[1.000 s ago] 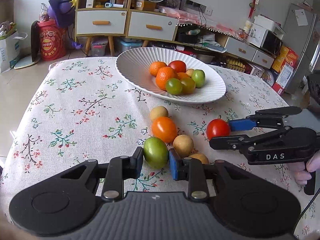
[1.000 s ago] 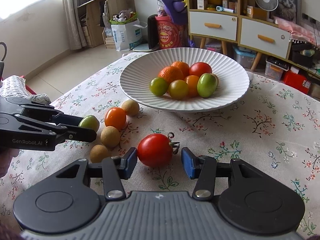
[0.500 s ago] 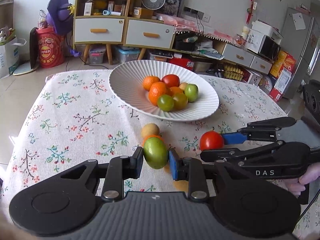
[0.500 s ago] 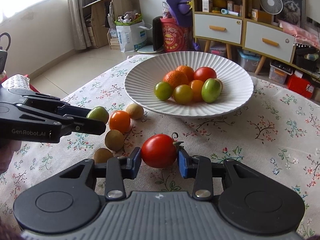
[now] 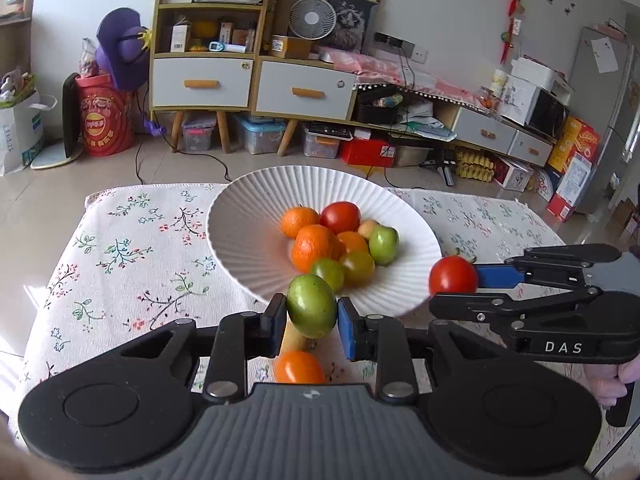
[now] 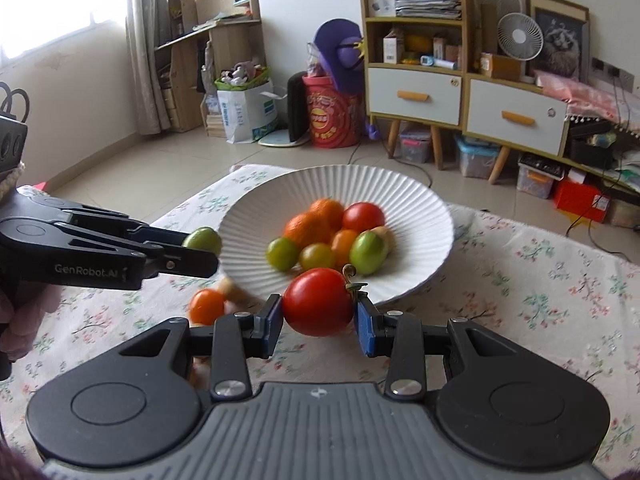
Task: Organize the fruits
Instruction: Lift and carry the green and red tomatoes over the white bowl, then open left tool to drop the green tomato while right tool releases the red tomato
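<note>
The left gripper (image 5: 312,322) is clamped on a green tomato (image 5: 312,306), both pads pressed against its sides. The fruit is held clear of the tablecloth (image 5: 120,264), just at the near rim of the white ribbed plate (image 5: 240,216).

The right gripper (image 6: 318,320) is clamped on a red tomato (image 6: 318,302), its stem curling up on the right-hand side. This fruit also sits off the cloth, at the near edge of the plate. Seen from the left wrist view, the red tomato is at the plate's right rim, to the right of the green one.

The plate holds a cluster of fruit at its centre: two oranges (image 5: 316,246), one red tomato (image 5: 340,216), and several small green and yellow-green fruits (image 5: 383,239), all touching or close together.

On the cloth in front of the plate, an orange tomato (image 5: 299,367) lies below the left gripper, with a pale brown fruit (image 5: 294,340) just beyond it, partly hidden. The right wrist view is blurred in this area.

The plate stands on a floral cloth covering the table.
</note>
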Tool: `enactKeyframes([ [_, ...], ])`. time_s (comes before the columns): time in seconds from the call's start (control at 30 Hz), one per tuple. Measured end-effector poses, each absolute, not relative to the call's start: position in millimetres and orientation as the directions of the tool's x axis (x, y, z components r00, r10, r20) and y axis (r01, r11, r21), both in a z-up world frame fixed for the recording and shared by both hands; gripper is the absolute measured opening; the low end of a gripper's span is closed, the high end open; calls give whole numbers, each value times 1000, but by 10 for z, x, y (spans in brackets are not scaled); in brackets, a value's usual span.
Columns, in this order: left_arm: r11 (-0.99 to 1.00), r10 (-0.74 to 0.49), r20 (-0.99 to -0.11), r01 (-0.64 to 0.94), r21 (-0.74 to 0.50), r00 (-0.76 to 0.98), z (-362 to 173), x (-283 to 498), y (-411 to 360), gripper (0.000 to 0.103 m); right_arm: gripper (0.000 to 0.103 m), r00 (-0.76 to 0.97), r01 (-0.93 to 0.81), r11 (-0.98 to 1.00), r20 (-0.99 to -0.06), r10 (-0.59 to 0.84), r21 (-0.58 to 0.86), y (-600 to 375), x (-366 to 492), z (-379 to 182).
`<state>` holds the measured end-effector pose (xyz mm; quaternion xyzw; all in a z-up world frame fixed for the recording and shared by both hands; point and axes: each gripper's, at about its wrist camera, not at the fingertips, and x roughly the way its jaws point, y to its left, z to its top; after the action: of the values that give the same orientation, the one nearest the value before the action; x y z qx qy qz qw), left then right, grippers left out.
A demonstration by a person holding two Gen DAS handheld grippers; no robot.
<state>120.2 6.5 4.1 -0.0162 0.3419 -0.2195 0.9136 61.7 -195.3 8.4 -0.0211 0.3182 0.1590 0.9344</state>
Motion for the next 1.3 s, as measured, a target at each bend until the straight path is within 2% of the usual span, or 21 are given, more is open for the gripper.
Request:
enactKeyframes([
  [0.17,913,-400,-619,352,-205,676,56,1365,42,23,35,753,-275,960,-608,253,59,-2119,810,73],
  [0.37,930,-360,-626,322,-178,692,47,1595,-39,23,35,760,-256,966,-609,227,41,-2249,1007,93],
  [0.73,918,-286,-662,397,19,693,-27,1794,-224,23,35,742,-329,941,-637,209,-75,-2173,1147,33],
  [1.07,915,-285,-671,403,24,685,-54,1828,-214,23,36,745,-347,930,-638,194,-121,-2129,1161,21],
  [1.3,914,-283,-665,404,31,691,-18,1800,-213,26,41,744,-352,928,-639,195,-126,-2101,1142,39],
])
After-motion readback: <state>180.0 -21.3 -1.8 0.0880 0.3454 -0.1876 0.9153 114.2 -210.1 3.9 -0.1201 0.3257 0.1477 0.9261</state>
